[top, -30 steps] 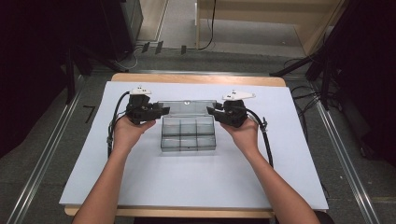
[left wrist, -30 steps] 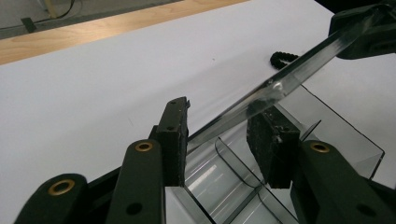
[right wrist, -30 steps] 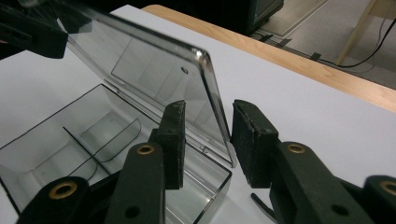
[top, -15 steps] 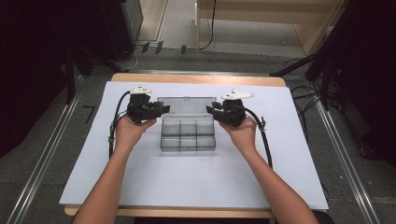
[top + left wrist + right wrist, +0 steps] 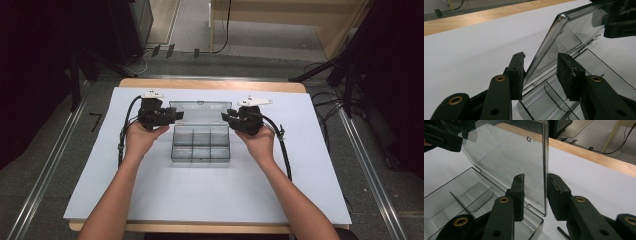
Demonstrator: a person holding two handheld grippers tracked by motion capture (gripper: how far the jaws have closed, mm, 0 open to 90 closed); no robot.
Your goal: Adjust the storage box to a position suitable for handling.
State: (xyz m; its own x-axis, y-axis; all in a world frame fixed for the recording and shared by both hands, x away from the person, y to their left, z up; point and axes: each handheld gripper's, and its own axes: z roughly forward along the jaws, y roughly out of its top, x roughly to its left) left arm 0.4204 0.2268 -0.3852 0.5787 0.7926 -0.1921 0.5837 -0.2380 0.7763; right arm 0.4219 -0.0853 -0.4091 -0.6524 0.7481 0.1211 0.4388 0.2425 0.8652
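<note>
A clear plastic compartment box (image 5: 200,147) sits mid-table with its lid (image 5: 200,112) hinged open and standing up at the back. My left gripper (image 5: 175,116) straddles the lid's left edge. In the left gripper view the lid (image 5: 564,37) passes between the jaws of that gripper (image 5: 541,55): it lies against one pad (image 5: 517,75) and clear of the other (image 5: 569,75). These jaws have just been opening. My right gripper (image 5: 227,117) straddles the lid's right edge (image 5: 545,170). Its jaws (image 5: 536,176) have just been closing, and a gap remains on one side.
A white sheet (image 5: 210,200) covers the wooden table (image 5: 210,84). The box's empty compartments (image 5: 454,205) lie below the lid. Cables trail from both grippers beside the forearms. Metal rails (image 5: 45,170) and floor cables surround the table.
</note>
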